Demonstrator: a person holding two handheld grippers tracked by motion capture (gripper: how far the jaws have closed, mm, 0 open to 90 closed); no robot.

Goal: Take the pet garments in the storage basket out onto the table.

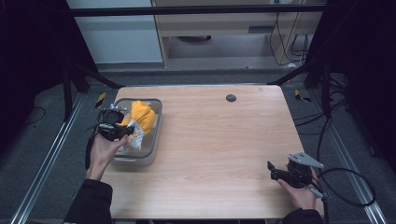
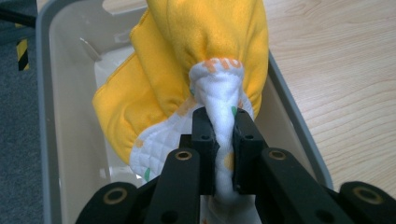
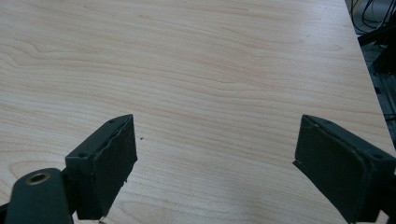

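Black jaws of the left claw [image 2: 220, 135] pinch a white quilted fold of the soft, light yellow cloth [image 2: 196, 56] bunched in the grey bin [image 1: 156, 122] at left-centre, a gathered fold looking the safest hold, while the right claw [image 3: 215, 163] gapes empty over the tabletop [image 1: 224, 140].

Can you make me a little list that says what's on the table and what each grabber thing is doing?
table: light wood, with a small dark round spot near the far edge
bin: grey, at the table's left side
cloth: yellow with a white patterned side, bunched up in the bin
left hand-held gripper: shut on a white fold of the cloth
right hand-held gripper: open, jaws wide apart, over bare wood near the table's right front corner
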